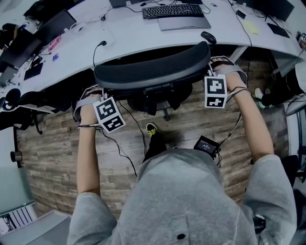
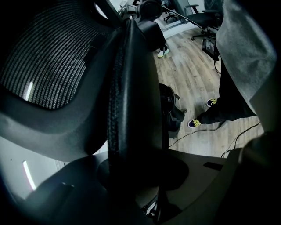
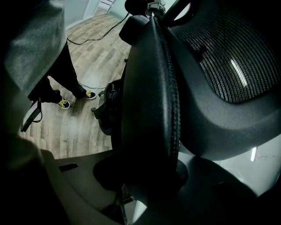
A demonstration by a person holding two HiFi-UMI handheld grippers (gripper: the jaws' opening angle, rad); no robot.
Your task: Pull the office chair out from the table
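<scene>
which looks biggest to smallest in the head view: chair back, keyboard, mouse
1. chair back
2. keyboard
3. mouse
The chair back sits nearer the camera, which adds to its apparent size.

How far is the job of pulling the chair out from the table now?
Done: both grips are taken. The left gripper and the right gripper are each closed on a side edge of the office chair's backrest. In hand: the pull itself. Left: the backrest sits close to the table edge, so most of the way out seems to remain.
</scene>
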